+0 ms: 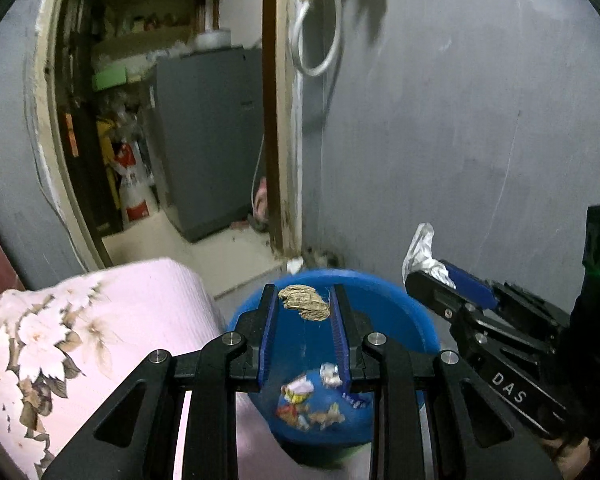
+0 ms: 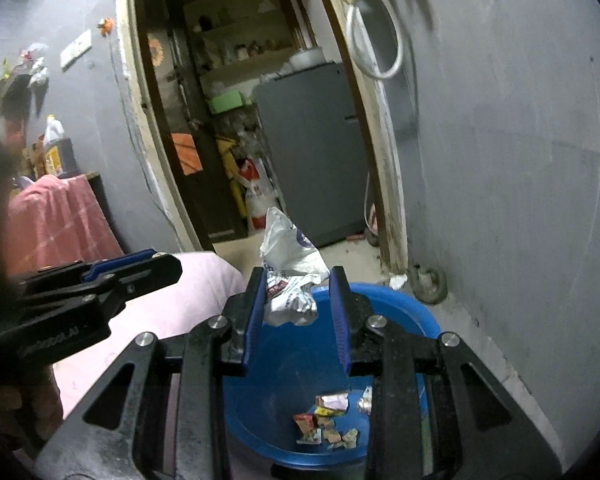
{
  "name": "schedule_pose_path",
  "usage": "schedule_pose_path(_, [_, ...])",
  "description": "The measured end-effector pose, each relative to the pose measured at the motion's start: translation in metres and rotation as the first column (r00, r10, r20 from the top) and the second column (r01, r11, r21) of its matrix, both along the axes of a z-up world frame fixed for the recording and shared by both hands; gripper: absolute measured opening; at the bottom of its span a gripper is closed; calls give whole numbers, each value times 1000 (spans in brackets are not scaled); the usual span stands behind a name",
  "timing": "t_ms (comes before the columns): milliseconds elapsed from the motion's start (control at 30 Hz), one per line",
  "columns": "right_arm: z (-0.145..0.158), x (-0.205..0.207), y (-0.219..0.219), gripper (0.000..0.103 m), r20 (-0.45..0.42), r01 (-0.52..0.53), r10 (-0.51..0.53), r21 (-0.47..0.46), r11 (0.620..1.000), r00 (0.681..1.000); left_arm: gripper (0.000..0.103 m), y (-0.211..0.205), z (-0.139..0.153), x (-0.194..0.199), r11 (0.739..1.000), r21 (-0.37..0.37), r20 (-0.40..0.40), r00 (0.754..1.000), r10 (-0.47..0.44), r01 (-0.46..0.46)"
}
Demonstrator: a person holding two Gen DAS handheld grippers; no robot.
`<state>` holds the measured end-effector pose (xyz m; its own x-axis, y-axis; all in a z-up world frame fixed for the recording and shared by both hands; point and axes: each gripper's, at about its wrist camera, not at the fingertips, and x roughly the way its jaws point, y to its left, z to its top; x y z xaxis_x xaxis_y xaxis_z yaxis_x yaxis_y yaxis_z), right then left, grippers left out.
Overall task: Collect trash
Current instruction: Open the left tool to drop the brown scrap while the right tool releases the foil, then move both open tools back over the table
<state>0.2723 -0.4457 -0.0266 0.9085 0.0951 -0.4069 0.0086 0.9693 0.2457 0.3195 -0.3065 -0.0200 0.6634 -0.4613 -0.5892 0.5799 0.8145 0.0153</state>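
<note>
A blue bucket (image 1: 400, 312) stands on the floor by the grey wall, with several wrappers (image 1: 308, 404) at its bottom. My left gripper (image 1: 305, 304) is over it, jaws apart. A brown crumpled scrap (image 1: 305, 303) sits between its tips, a gap on both sides. My right gripper (image 2: 298, 292) is also over the bucket (image 2: 404, 312), jaws apart. A crumpled white plastic bag (image 2: 290, 272) sits between its tips, against the left pad. The bag (image 1: 422, 252) shows in the left wrist view too.
A pink floral bedsheet (image 1: 100, 328) lies left of the bucket. A doorway behind leads to a room with a grey fridge (image 2: 312, 152). The grey wall (image 2: 520, 160) runs on the right. White cables (image 2: 376, 28) hang above.
</note>
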Motion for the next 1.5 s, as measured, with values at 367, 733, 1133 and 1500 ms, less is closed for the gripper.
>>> schedule_pose_path(367, [-36, 22, -10, 41, -123, 32, -27, 41, 999, 992, 23, -9, -51, 21, 995, 94, -114, 993, -3, 14])
schedule_pose_path(733, [-39, 25, -13, 50, -172, 58, -50, 44, 997, 984, 44, 2, -58, 22, 997, 74, -144, 989, 30, -19])
schedule_pose_path(1133, [-3, 11, 3, 51, -117, 51, -50, 5, 999, 992, 44, 33, -20, 7, 997, 14, -112, 991, 71, -70])
schedule_pose_path(1500, [42, -8, 30, 54, -27, 35, -36, -48, 998, 999, 44, 67, 26, -15, 989, -81, -36, 992, 121, -123])
